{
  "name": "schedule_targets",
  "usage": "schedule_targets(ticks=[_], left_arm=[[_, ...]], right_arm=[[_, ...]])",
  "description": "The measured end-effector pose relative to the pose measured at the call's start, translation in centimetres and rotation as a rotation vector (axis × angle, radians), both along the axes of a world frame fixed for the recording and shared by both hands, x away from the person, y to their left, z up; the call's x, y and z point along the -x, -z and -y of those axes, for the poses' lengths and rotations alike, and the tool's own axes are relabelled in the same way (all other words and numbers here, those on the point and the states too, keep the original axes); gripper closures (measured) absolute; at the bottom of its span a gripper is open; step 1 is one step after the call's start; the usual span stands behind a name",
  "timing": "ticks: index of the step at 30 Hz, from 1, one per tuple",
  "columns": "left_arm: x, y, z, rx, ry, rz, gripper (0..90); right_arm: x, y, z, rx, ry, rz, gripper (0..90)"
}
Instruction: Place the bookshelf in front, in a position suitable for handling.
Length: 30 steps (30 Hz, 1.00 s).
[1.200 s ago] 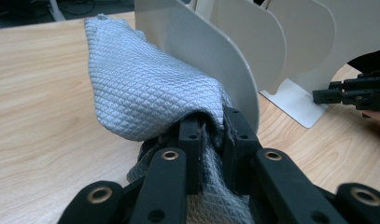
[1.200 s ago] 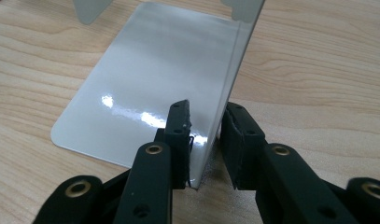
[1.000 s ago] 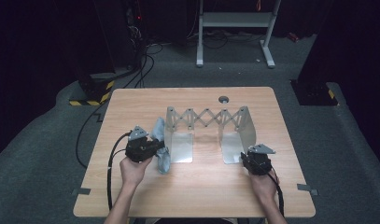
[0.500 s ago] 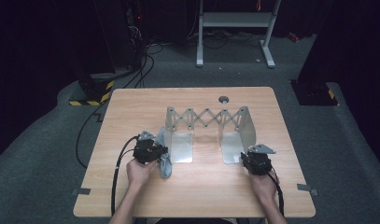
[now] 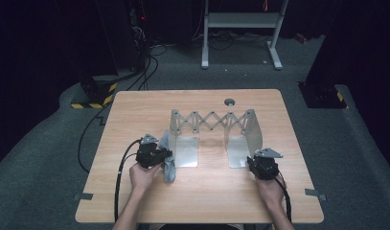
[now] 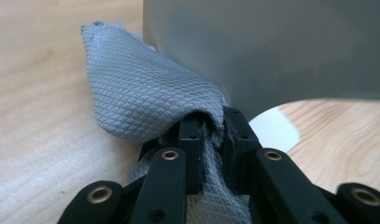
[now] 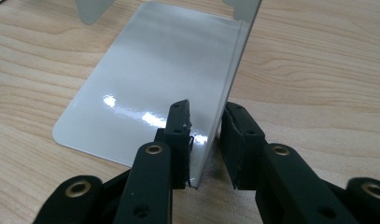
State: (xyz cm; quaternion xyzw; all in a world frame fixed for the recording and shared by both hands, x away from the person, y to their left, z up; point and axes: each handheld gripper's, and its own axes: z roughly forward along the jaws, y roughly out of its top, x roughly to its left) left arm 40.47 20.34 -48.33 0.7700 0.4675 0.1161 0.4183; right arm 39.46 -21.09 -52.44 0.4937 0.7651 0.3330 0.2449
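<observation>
A folding metal rack point(image 5: 212, 120) with a scissor lattice stands mid-table. My left gripper point(image 5: 165, 156) is shut on a grey textured cloth point(image 5: 169, 168) beside the rack's left end plate point(image 5: 185, 149). In the left gripper view the cloth point(image 6: 145, 93) bulges out of the pinched jaws of my left gripper point(image 6: 211, 123), right against the grey plate point(image 6: 271, 46). My right gripper point(image 5: 253, 161) sits at the rack's right end. There my right gripper point(image 7: 204, 121) straddles the upright plate point(image 7: 234, 56) and is shut on its near edge, above the shiny foot plate point(image 7: 145, 70).
The wooden table point(image 5: 135, 110) has a round hole point(image 5: 229, 101) near its far edge. Cables point(image 5: 120, 177) trail from the left gripper over the front left of the table. Beyond the table is dark floor with a stand point(image 5: 240, 28).
My left gripper has sunk slightly toward the table with the cloth, closer to the rack's left plate. The right gripper has not moved.
</observation>
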Motion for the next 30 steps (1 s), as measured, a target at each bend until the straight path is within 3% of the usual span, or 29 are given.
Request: schedule_targets(ticks=[3, 4, 8, 16, 24, 30], left_arm=[[0.8, -2.1, -0.6, 0.040, 0.009, 0.054, 79.5], [0.8, -2.1, -0.6, 0.040, 0.009, 0.054, 79.5], [1.6, -4.6, -1.2, 0.095, 0.022, 0.102, 79.5], [2.5, -7.7, -1.6, 0.115, 0.041, 0.168, 79.5], [2.3, -9.5, -1.6, 0.117, 0.057, 0.194, 79.5], [1.6, -9.2, -1.4, 0.100, 0.050, 0.184, 79.5]], right_arm=[[0.0, 0.0, 0.0, -0.001, -0.001, -0.001, 73.2], [0.0, 0.0, 0.0, -0.001, -0.001, -0.001, 73.2], [0.0, 0.0, 0.0, -0.002, -0.002, -0.001, 73.2], [0.0, 0.0, 0.0, -0.004, -0.003, -0.002, 73.2], [0.0, 0.0, 0.0, -0.006, -0.006, -0.003, 73.1], [0.0, 0.0, 0.0, -0.009, -0.007, -0.005, 73.2]])
